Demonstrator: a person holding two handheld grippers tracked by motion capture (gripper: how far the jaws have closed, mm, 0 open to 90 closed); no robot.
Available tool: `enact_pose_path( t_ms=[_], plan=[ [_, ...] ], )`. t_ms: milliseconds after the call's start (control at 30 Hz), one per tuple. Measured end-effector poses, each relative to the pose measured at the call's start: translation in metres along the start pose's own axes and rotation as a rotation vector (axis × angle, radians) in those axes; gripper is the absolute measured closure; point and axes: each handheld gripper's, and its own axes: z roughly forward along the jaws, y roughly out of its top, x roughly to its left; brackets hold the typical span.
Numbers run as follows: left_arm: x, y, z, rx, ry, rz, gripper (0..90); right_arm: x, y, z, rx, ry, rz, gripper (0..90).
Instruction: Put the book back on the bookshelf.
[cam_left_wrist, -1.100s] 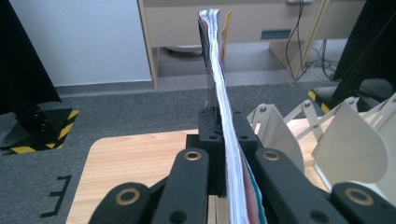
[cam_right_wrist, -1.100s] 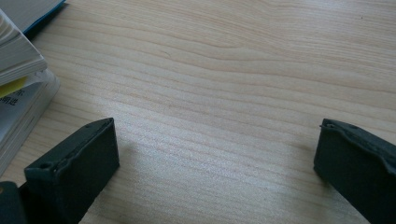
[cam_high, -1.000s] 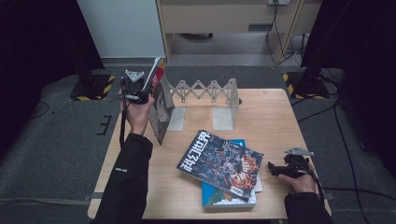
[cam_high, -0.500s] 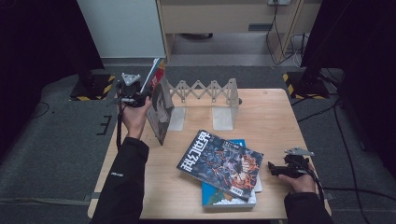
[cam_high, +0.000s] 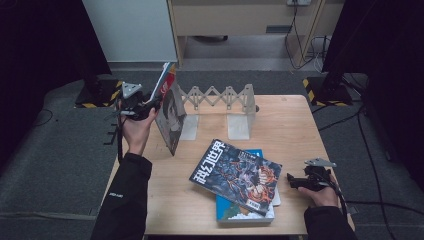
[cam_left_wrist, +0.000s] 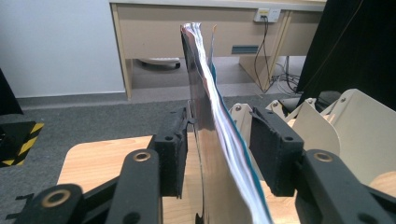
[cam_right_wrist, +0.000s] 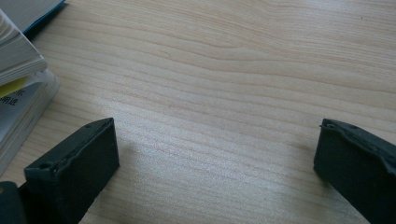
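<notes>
A: Starting at the left, what has your left claw (cam_high: 152, 104) got?

B: Nothing clamped. A magazine (cam_high: 170, 117) stands on edge at the left end of the rack (cam_high: 220, 97), leaning against the left bookend (cam_high: 189, 127). My jaws have just been opening; the magazine's top edge (cam_left_wrist: 205, 93) is between them, but both pads (cam_left_wrist: 170, 156) stand clear of the paper.

A: How does it handle?

B: I judge it light and floppy. From the left claw view the pages bow and fan, and the cover is glossy, so likely slippery. It won't stand alone; it needs the bookend behind it. If I take it again, I'd pinch near the spine, where it's stiffest, rather than the loose page edges.

A: And the middle of the worktop (cam_high: 290, 125)?

B: A second magazine (cam_high: 236, 177) lies flat and askew on a blue book (cam_high: 245, 212), near the front edge. The magazine would sag if lifted by a corner, I think; the book looks stiffer and heavier.

A: The right side?

B: My right claw (cam_high: 295, 181) rests low on the wood just right of that stack, jaws wide apart and empty, with bare worktop between the pads (cam_right_wrist: 74, 172).
</notes>
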Motion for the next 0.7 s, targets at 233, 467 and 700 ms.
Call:
enact_pose_path(
  t_ms=[233, 467, 700],
  plan=[
    [0.004, -0.011, -0.017, -0.026, -0.051, -0.006, 49.3, 0.000, 0.000, 0.000, 0.000, 0.000, 0.000, 0.2],
    [0.011, -0.029, -0.036, -0.036, -0.092, -0.036, 45.0, 0.000, 0.000, 0.000, 0.000, 0.000, 0.000, 0.2],
    [0.016, -0.048, -0.045, -0.019, -0.104, -0.040, 41.4, 0.000, 0.000, 0.000, 0.000, 0.000, 0.000, 0.2]
  ],
)
